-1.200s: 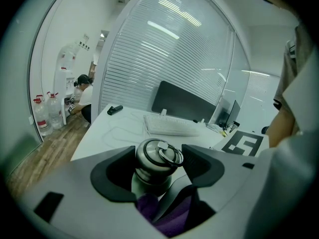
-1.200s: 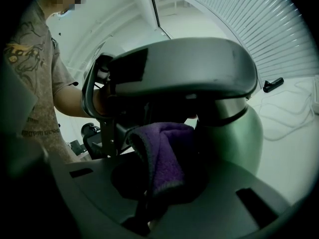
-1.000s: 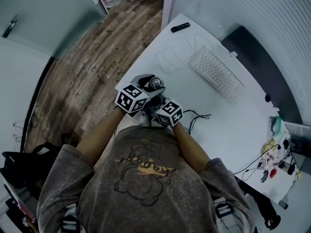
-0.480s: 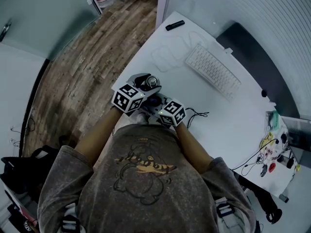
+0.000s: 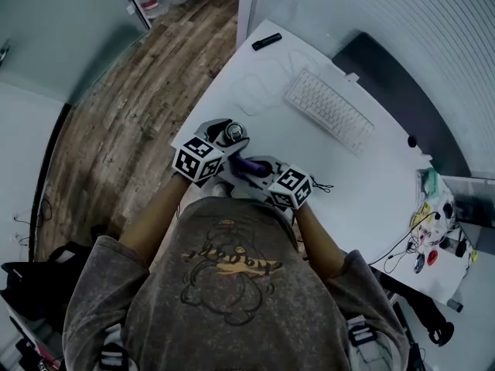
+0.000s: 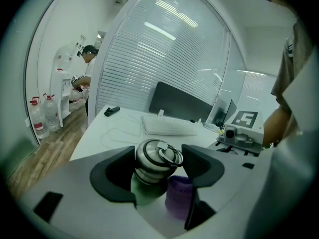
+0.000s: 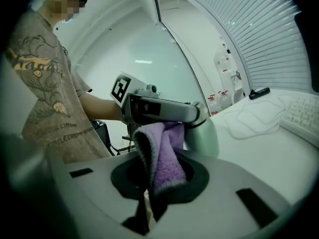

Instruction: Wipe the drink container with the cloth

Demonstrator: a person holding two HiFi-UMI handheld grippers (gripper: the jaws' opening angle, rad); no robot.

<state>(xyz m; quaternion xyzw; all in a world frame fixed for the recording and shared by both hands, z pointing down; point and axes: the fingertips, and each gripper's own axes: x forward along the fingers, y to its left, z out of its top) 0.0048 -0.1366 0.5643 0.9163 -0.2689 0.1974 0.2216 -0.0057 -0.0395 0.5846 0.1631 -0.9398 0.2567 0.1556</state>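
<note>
White desk (image 5: 371, 199), wood-plank floor (image 5: 131, 130) (worn), slatted blinds (image 5: 433, 29) behind

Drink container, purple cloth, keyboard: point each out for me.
drink container (image 6: 149, 169): left gripper view, its ribbed metal shoulder below the lid.
purple cloth (image 7: 163, 156): right gripper view, the fold standing between the jaws.
keyboard (image 5: 329, 112): head view, middle of its keys.

Your head camera looks steeply down on the white desk (image 5: 371, 199), with your shoulders at 6 o'clock and the keyboard (image 5: 329, 110) at 2. The left gripper view sits close behind its jaws and faces across the desk to that keyboard. The right gripper view is equally close and faces along the desk edge, your torso at 9 o'clock. All three share the metal-lidded flask (image 6: 154, 163) and the purple cloth (image 7: 162, 156).
</note>
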